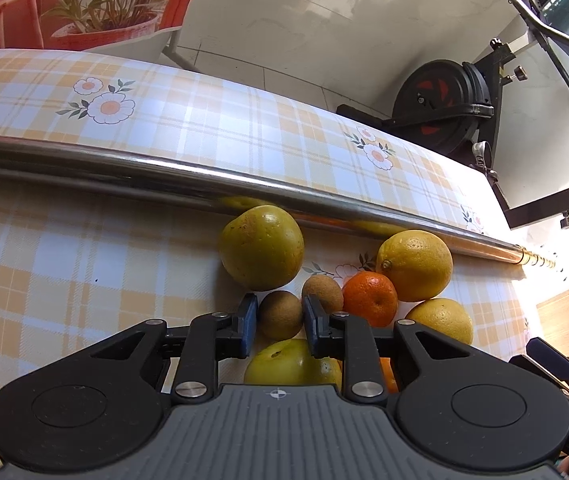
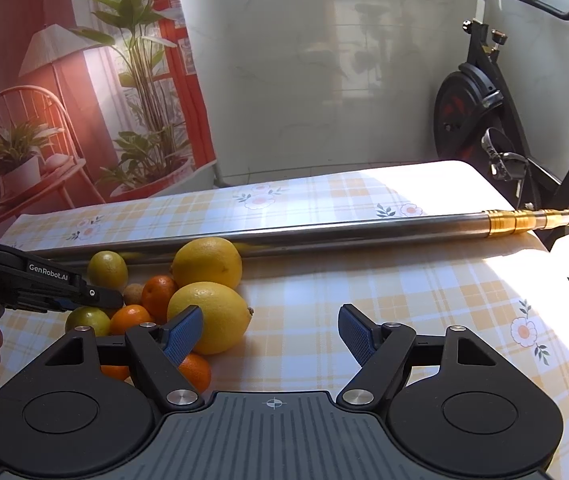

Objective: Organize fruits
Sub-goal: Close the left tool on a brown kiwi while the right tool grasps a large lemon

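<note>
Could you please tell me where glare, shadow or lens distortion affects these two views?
Right wrist view: sunlight washes out the tablecloth at the far right corner, and the right gripper casts shade on the near cloth. Left wrist view: the fisheye bows the straight metal pole into a curve, its polished side mirrors the fruit, and the kiwi between the jaws stays sharp.

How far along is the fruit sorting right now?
Barely started: the fruits still sit in one mixed pile beside the metal pole. In hand: the left tongs bracket a kiwi, grip unconfirmed. The right tongs are open and empty. Left: lemons, oranges, green fruits.
</note>
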Motion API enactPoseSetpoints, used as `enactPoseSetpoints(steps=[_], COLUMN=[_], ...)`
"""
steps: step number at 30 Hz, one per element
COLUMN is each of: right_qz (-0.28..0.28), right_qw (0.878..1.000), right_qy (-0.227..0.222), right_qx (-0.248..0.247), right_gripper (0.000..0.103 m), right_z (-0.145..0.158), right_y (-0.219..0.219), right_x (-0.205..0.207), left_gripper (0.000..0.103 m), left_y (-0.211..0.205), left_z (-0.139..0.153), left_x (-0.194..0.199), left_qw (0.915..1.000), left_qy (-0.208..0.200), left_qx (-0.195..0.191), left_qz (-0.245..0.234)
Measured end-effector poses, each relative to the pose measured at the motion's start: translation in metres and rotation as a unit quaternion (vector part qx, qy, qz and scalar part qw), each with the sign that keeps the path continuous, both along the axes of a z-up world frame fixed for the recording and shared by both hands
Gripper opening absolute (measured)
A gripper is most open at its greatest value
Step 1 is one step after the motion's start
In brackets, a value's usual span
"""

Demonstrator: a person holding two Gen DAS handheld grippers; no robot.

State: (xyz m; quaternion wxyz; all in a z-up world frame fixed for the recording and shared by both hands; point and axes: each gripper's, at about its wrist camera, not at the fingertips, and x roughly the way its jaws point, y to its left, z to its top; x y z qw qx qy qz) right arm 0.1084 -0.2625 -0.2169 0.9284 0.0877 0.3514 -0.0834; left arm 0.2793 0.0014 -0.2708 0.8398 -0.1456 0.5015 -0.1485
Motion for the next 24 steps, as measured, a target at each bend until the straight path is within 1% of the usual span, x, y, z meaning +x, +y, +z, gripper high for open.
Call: enactPoseSetpoints(steps=[5,10,13,15,18,20,24], right_qz=[0.005,0.015,0.022,0.028,0.039,0.049,0.057], right_qw=[1.000,1.000,1.000,1.000,0.999,0.998,0.998], right_qy=[0.000,0.000,-0.001,-0.003,-0.004,0.001,0.013], right_qx=[-0.001,0.007,0.008,0.009,0.018,0.032,0.038], right_gripper=[0.072,0.072,0.073,0.073,0.078,0.078,0.078], right_z=[-0.001,-0.004,-0.006,-0.007,-0.011,-0.016,-0.026], right_y=[0.000,0.000,0.002,0.003,0.003,0.003,0.008], right_x=[0.001,0.005,0.009,0.011,0.018,0.026,0.038], left_gripper=[0.026,0.026,0.026,0.026,0.026,0.026,0.026], left_y=[-0.003,0.005,0.012,0.015,0.019,0.021,0.026], left_z=[0.006,0.013,0.019,0.022,0.026,0.027,0.032], left_x=[-0.010,-0.020,-0.025,-0.028,-0.032,-0.034,-0.040], left_qw=[0.9994,0.9984,0.9979,0.9979,0.9977,0.9976,0.9968], left_qy=[-0.019,-0.044,-0.056,-0.059,-0.065,-0.068,-0.079], left_qx=[0.024,0.031,0.028,0.019,0.008,0.003,0.000], left_qz=[-0.020,-0.018,-0.016,-0.016,-0.016,-0.013,-0.012])
